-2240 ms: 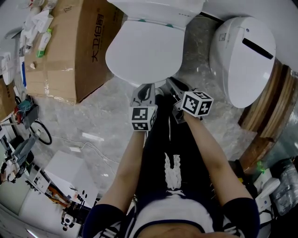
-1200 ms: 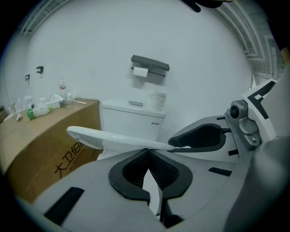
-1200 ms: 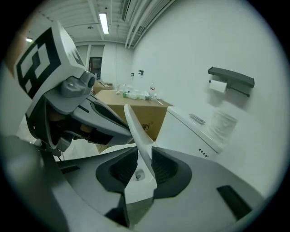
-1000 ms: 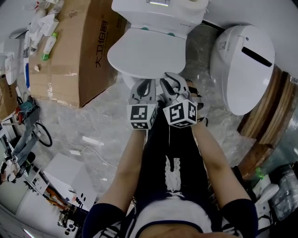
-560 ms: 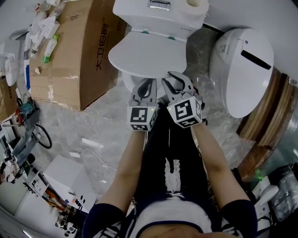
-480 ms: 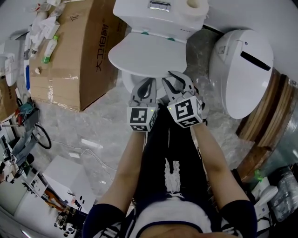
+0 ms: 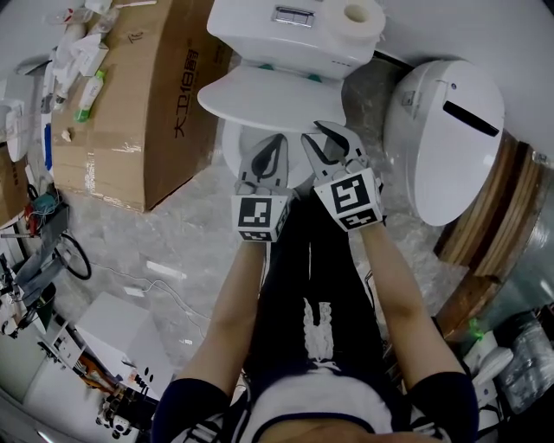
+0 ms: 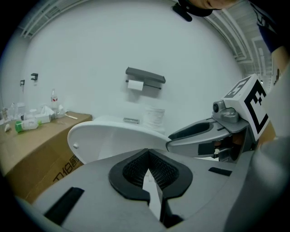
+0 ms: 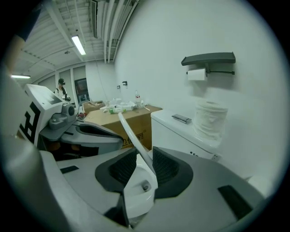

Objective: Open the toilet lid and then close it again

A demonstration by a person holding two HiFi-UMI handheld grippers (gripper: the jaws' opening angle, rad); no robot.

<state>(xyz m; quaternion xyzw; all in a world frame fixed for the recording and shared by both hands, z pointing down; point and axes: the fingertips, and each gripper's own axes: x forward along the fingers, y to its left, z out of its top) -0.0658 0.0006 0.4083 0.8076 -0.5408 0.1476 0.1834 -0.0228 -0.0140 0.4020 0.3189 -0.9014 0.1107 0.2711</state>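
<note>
A cardboard box (image 7: pixel 130 95) is seen at the far left on the floor, with small bottles and tubes (image 7: pixel 82 82) laid on top of it. Next to it the toilet is placed against the wall. The toilet lid (image 7: pixel 268 91) is found partly lifted, tilted up off the bowl (image 7: pixel 232 151), whose rim is exposed beneath its front edge.

The left gripper (image 7: pixel 270 149) is held just in front of the bowl, below the lid's front edge. Its fingers (image 8: pixel 131 170) are brought together at the tips, and nothing is gripped between them; the lid (image 8: pixel 113 138) is seen beyond and above them.

The right gripper (image 7: pixel 329 138) is positioned just beside the left one, at the lid's front right edge. Its fingers (image 9: pixel 165 170) are closed narrowly on the rim of the lid (image 9: pixel 129 129), which runs slanting up and away between the pads.

On the cistern (image 7: pixel 251 30) a flush button (image 7: pixel 286 15) is set, and a toilet paper roll (image 7: pixel 359 16) is stood to its right. A paper holder (image 9: pixel 208 61) is fixed to the wall above. Further right, a white oval seat unit (image 7: pixel 446 130) is propped on its own, apart from the toilet.
</note>
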